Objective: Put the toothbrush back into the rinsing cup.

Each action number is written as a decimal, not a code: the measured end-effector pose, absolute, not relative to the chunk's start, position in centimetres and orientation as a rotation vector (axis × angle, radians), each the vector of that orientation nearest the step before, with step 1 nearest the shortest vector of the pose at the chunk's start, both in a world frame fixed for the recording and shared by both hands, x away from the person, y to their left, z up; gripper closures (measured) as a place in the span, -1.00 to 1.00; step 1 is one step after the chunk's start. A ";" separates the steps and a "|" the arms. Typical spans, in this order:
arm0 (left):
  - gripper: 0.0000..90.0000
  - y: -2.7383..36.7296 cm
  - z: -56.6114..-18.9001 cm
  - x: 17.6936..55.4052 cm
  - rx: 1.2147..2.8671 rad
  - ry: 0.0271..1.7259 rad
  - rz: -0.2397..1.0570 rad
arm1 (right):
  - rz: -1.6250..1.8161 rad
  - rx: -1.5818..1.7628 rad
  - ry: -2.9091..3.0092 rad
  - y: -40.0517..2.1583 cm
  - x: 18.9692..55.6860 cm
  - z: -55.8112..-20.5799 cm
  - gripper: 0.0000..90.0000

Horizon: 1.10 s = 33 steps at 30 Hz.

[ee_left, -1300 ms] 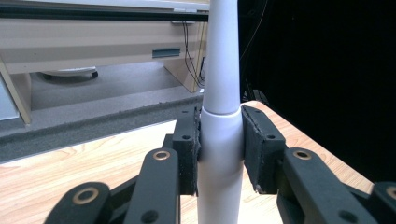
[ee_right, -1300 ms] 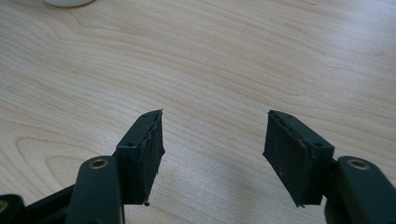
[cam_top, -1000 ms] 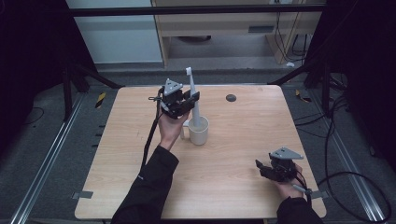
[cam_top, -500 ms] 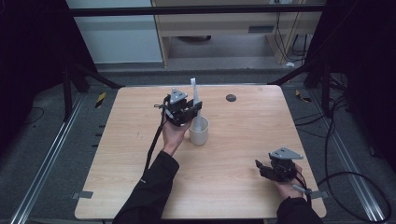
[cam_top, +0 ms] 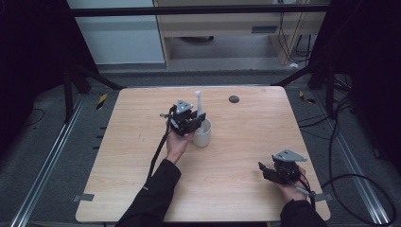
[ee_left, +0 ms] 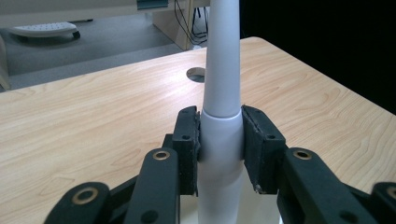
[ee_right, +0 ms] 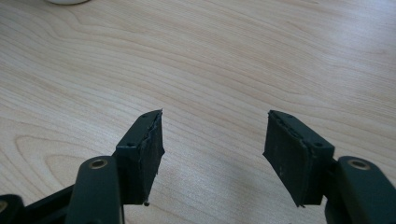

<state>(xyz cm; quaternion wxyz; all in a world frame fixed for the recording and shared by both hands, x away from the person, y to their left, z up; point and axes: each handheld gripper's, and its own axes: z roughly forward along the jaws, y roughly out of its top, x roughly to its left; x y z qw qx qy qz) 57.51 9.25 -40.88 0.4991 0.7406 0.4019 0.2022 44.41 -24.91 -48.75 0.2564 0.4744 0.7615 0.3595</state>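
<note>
A white electric toothbrush (cam_top: pixel 199 105) stands upright over a white cup (cam_top: pixel 202 135) near the table's middle. My left gripper (cam_top: pixel 193 119) is shut on the brush's handle (ee_left: pixel 221 140), whose lower end dips into the cup's rim (ee_left: pixel 261 215). The brush's neck rises between the jaws and leaves the left gripper view at the top. My right gripper (cam_top: pixel 268 171) rests low at the table's front right corner, open, with bare wood between its pads (ee_right: pixel 148 154).
The wooden table (cam_top: pixel 255 132) has a round dark cable hole (cam_top: pixel 233 99) at its back edge, also seen as the hole (ee_left: pixel 197 73) behind the brush. Black frame legs and cables surround the table on the floor.
My left gripper has carried the toothbrush down and to the right, over the cup, so its lower end now sits inside the cup. The right gripper has stayed still.
</note>
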 end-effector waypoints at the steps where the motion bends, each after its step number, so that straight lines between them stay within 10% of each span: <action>1: 0.49 9.3 -41.1 57.5 1.799 0.972 0.488 | 0.976 1.288 2.065 -24.9 44.4 -48.7 -0.18; 33: 0.07 12.0 -40.2 54.0 1.892 0.940 0.552 | 0.975 1.297 2.067 -24.8 44.3 -48.7 -0.20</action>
